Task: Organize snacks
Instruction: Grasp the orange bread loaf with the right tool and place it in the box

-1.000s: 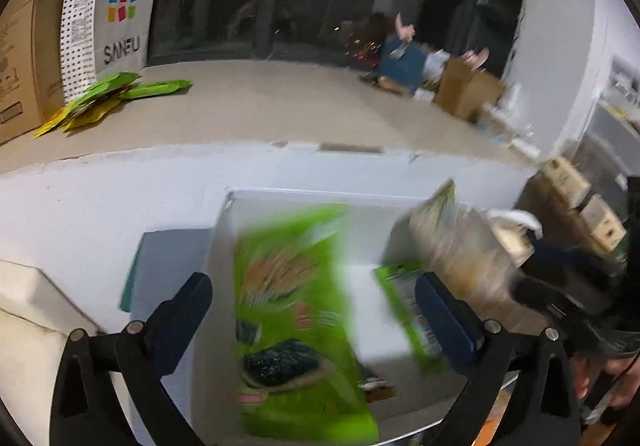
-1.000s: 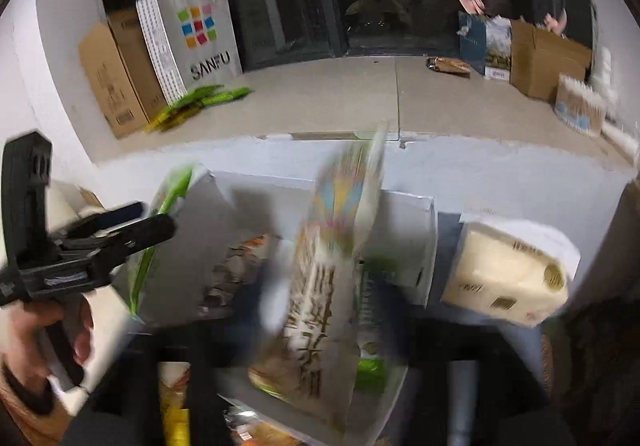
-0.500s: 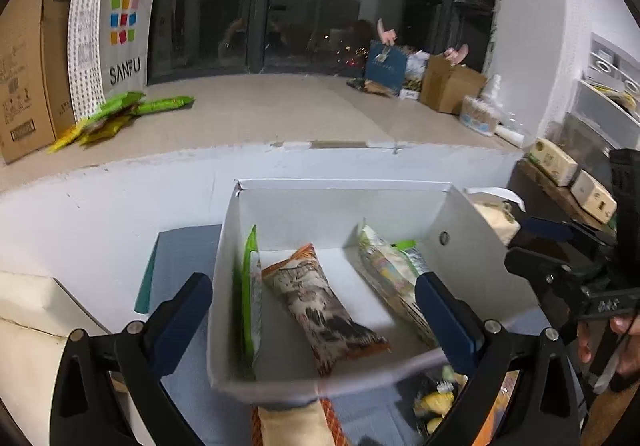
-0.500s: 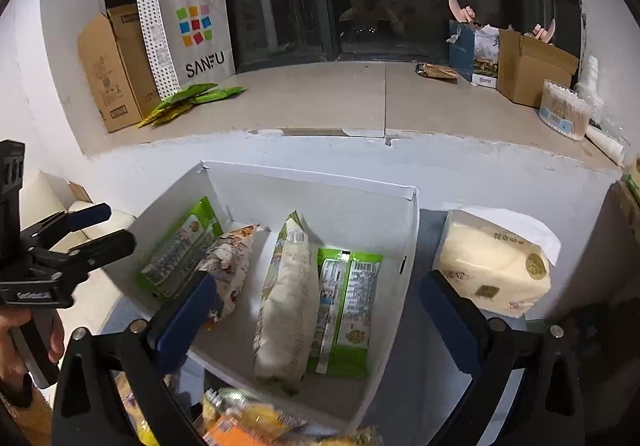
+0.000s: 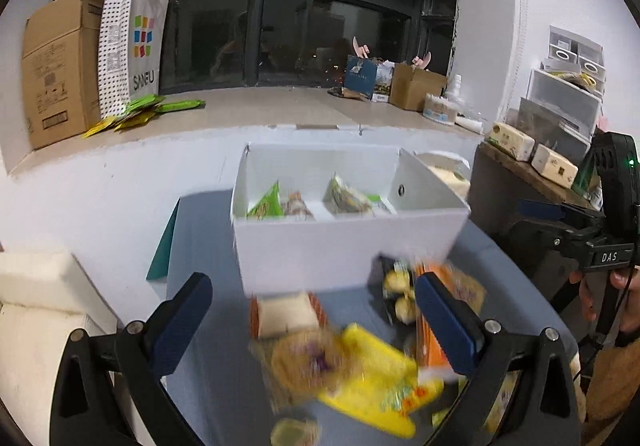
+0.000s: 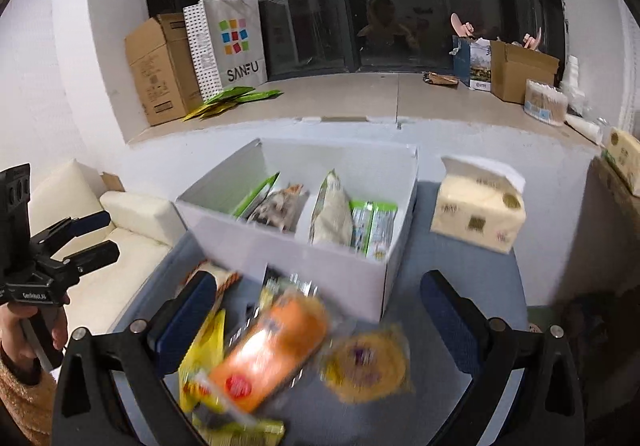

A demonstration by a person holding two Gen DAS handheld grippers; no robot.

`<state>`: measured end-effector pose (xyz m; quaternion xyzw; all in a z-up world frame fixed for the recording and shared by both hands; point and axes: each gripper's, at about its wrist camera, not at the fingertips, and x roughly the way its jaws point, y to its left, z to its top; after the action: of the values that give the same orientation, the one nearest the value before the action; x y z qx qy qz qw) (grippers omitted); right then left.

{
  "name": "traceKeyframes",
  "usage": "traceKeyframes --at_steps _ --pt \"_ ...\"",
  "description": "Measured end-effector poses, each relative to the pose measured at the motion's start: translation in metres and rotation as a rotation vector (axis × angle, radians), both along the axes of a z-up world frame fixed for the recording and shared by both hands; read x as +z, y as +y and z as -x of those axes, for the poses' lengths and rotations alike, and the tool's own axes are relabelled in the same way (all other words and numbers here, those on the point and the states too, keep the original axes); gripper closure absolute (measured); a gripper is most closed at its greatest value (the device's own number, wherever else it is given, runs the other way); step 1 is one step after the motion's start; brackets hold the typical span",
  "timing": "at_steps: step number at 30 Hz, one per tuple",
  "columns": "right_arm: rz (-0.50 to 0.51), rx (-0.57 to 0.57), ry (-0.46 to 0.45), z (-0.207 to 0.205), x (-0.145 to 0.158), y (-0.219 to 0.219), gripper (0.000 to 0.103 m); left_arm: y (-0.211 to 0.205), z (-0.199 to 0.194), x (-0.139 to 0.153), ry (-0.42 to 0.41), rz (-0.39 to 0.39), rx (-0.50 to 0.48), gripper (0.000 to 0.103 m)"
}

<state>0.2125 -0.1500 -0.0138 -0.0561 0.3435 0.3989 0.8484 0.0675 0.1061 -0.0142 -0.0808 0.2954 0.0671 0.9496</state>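
Note:
A white divided box (image 5: 344, 246) (image 6: 304, 258) stands on the blue table with several snack packs standing in its two compartments (image 6: 332, 210). In front of it lies a loose pile: a yellow pack (image 5: 372, 378), an orange pack (image 6: 272, 350), a round pastry pack (image 6: 366, 362) and a white-and-orange pack (image 5: 286, 312). My left gripper (image 5: 316, 322) is open and empty, above the pile. My right gripper (image 6: 320, 322) is open and empty, above the orange pack. Each gripper shows at the edge of the other view, the left (image 6: 80, 242) and the right (image 5: 560, 214).
A tissue pack (image 6: 478, 208) sits right of the box. A cream sofa (image 6: 116, 242) is to the left. On the window ledge stand a cardboard box (image 6: 160, 66), a SANFU bag (image 6: 230, 42) with green packets (image 6: 232, 98) beside it, and more boxes (image 6: 516, 66).
Both grippers have pulled back from inside the box toward me. The packs they dropped now stand in the compartments, and the loose pile has come into view.

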Motion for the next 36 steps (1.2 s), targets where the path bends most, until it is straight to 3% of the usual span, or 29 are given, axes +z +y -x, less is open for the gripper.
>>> traceKeyframes --at_steps 7,14,21,27,31,32,36 --pt "-0.015 -0.013 0.103 0.034 -0.038 -0.020 0.000 -0.021 0.043 -0.029 0.022 0.033 0.004 0.000" --pt "-0.029 -0.104 0.351 0.021 -0.084 -0.011 0.000 -0.026 0.054 -0.055 0.071 0.035 -0.003 0.000" --pt "0.031 -0.176 0.450 0.006 -0.102 0.038 0.000 -0.024 0.061 -0.065 0.080 0.060 -0.003 0.000" --pt "0.123 -0.194 0.430 -0.001 -0.108 0.082 0.000 -0.029 0.064 -0.071 0.114 0.019 -0.019 0.000" --pt "0.128 -0.193 0.391 0.000 -0.105 0.081 0.022 -0.028 0.067 -0.079 0.138 0.008 -0.030 0.000" --pt "0.127 -0.189 0.386 0.001 -0.104 0.080 0.032 -0.026 0.067 -0.082 0.146 0.016 -0.026 0.000" --pt "0.085 -0.162 0.393 0.002 -0.100 0.068 0.038 -0.019 0.066 -0.088 0.151 0.045 -0.020 0.000"
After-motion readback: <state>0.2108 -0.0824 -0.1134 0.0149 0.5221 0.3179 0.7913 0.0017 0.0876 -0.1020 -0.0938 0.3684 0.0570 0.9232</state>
